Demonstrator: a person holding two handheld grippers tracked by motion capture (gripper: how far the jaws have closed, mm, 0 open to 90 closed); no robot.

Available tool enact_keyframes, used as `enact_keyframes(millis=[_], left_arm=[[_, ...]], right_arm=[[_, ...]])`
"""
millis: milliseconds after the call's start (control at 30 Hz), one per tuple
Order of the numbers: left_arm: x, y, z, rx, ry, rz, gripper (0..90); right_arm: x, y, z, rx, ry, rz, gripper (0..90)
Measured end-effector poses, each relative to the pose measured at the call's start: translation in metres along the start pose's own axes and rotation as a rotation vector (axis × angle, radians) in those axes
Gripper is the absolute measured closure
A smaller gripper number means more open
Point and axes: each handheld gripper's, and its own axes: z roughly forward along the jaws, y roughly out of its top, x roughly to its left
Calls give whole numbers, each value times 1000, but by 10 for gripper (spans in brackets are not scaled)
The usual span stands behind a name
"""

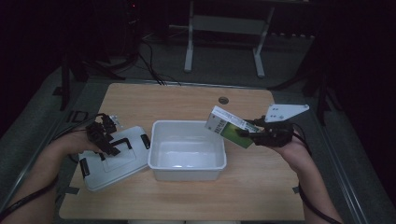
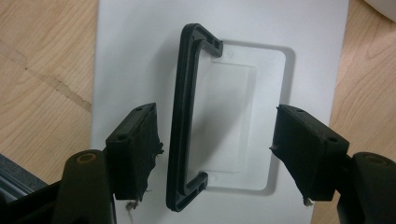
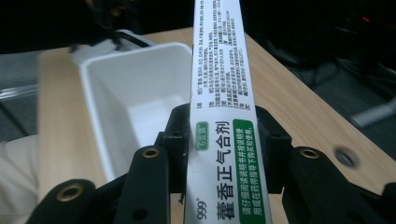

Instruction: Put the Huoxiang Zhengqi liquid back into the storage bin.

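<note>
A green-and-white medicine box (image 1: pixel 229 127) hangs tilted over the right rim of an open white tub (image 1: pixel 187 150), and my right gripper (image 1: pixel 252 135) is shut on its lower end. In the right gripper view both jaws press the narrow sides of the box (image 3: pixel 222 140), with the tub (image 3: pixel 126 93) beyond. The tub's white lid (image 1: pixel 114 156) lies flat to the tub's left. My left gripper (image 1: pixel 103 142) stands open over the lid's black handle (image 2: pixel 184 116), jaws on either side of it and apart from it.
The wooden table (image 1: pixel 187 200) has a round cable hole (image 1: pixel 223 100) at the back. Cables trail off its left edge and across the dark floor behind. A grey frame's legs (image 1: pixel 189 46) stand beyond the table.
</note>
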Motion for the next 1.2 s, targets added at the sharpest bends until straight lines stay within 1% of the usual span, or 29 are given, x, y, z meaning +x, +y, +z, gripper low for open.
enact_keyframes(millis=[33, 67, 133, 167, 200, 233, 300, 467, 533, 600, 633, 733, 767, 800, 833, 967, 1067, 1200], left_arm=[[0, 0, 0, 3, 2, 2, 314], [0, 0, 1, 5, 3, 2, 314], [0, 0, 1, 6, 1, 3, 314], [0, 0, 1, 6, 1, 3, 314], [1, -1, 1, 7, -4, 1, 314], [1, -1, 1, 8, -3, 1, 314], [1, -1, 1, 7, -2, 0, 314], [0, -2, 0, 4, 2, 4, 314], [1, -3, 0, 7, 1, 6, 314], [1, -4, 0, 4, -3, -2, 314], [1, -5, 0, 7, -1, 1, 314], [2, -6, 0, 6, -2, -6, 314], [2, -6, 0, 6, -2, -6, 314], [2, -6, 0, 7, -2, -4, 314], [2, -6, 0, 7, -2, -5, 314], [4, -7, 1, 11, -17, -24, 314], [4, -6, 1, 4, -22, -35, 314], [3, -6, 1, 5, -17, -21, 314]], right_arm=[[4, 6, 5, 1, 28, -29, 636], [6, 8, 8, 4, 42, -43, 636], [9, 12, 13, 4, 73, -55, 636], [9, 12, 13, 4, 73, -55, 636], [11, 14, 16, 7, 89, -67, 636], [15, 17, 23, 5, 114, -84, 636], [20, 20, 30, 12, 142, -105, 636], [27, 23, 53, 38, 218, -137, 636], [29, 21, 63, 54, 245, -139, 636], [30, 18, 73, 77, 268, -145, 636], [30, 16, 78, 88, 287, -141, 635], [30, 9, 95, 126, 321, -142, 635], [30, 9, 95, 126, 321, -142, 635], [30, 7, 98, 134, 328, -138, 635], [29, 1, 110, 162, 341, -133, 635], [28, -9, 125, 198, 362, -120, 635], [28, -12, 135, 231, 369, -123, 635], [30, -15, 146, 268, 390, -129, 635]])
